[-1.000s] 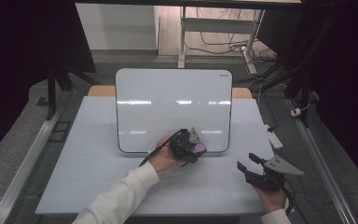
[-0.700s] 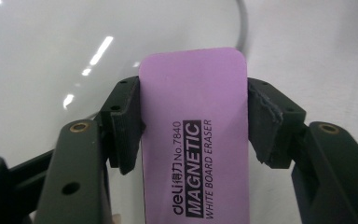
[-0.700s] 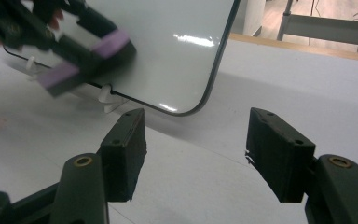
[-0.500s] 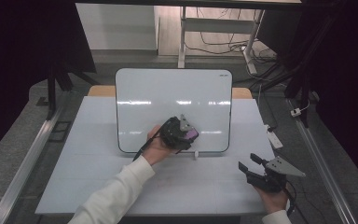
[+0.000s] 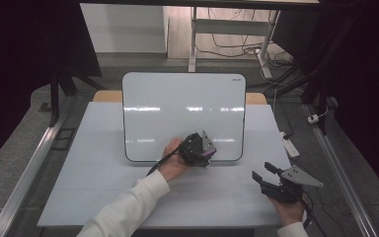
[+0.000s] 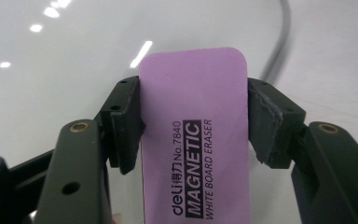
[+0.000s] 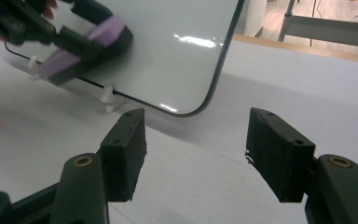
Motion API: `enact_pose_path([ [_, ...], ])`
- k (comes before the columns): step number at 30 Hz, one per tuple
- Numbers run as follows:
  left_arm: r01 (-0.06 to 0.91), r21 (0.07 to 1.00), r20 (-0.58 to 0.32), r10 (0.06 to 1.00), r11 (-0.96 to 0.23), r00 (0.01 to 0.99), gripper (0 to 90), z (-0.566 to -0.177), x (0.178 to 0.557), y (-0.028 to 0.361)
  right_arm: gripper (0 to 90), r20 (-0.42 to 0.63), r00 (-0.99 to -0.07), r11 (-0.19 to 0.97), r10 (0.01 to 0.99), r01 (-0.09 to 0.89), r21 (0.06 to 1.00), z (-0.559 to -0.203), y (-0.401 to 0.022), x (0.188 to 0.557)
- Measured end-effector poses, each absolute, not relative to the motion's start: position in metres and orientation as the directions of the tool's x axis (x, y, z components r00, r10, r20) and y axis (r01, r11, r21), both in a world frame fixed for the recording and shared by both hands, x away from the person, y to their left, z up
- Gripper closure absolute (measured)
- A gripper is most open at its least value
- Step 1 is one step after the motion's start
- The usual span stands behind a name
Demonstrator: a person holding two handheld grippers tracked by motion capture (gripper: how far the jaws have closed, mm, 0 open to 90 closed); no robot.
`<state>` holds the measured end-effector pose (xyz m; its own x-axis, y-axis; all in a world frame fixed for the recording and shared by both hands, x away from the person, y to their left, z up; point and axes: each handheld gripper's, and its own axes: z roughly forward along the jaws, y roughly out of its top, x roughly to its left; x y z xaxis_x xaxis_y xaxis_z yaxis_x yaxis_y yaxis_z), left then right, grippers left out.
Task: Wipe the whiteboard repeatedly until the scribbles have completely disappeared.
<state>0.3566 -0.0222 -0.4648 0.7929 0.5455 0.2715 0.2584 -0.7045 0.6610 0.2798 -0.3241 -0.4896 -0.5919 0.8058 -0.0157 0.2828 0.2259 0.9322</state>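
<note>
One purple eraser (image 6: pixel 193 140) reads "deli No.7840 MAGNETIC WHITE BOARD ERASER", clamped in the left gripper (image 6: pixel 193 116) against one whiteboard (image 5: pixel 182 108); the right gripper (image 7: pixel 196 149) gapes empty

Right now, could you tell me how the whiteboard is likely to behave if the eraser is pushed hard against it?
The whiteboard probably tips or slides easily: it stands tilted on small white feet on the smooth table. Its glossy face likely lets the purple eraser glide. The eraser seems stiff enough to press, since the left gripper holds it by its edges without visible bending.

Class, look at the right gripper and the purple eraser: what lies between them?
High view: bare white table between right gripper and eraser.
</note>
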Motion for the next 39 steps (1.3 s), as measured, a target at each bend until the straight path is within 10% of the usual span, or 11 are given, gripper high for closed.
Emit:
enact_pose_path([
  [7, 0.246, 0.646, 0.258, 0.511, -0.722, 0.82, 40.7, -0.472, 0.353, -0.032, 37.3, -0.018, -0.586, 0.225, 0.81, 0.282, 0.933, -0.489, -0.325, 0.28],
  [19, 0.351, 0.765, 0.186, 0.707, -0.54, 0.682, 40.7, -0.44, 0.37, 0.034, 37.3, -0.02, -0.589, 0.23, 0.808, 0.284, 0.931, -0.49, -0.324, 0.28],
  [39, 0.369, 0.635, 0.221, 0.617, -0.679, 0.755, 40.7, -0.479, 0.335, 0.047, 37.3, -0.015, -0.588, 0.227, 0.809, 0.287, 0.931, -0.491, -0.325, 0.28],
])
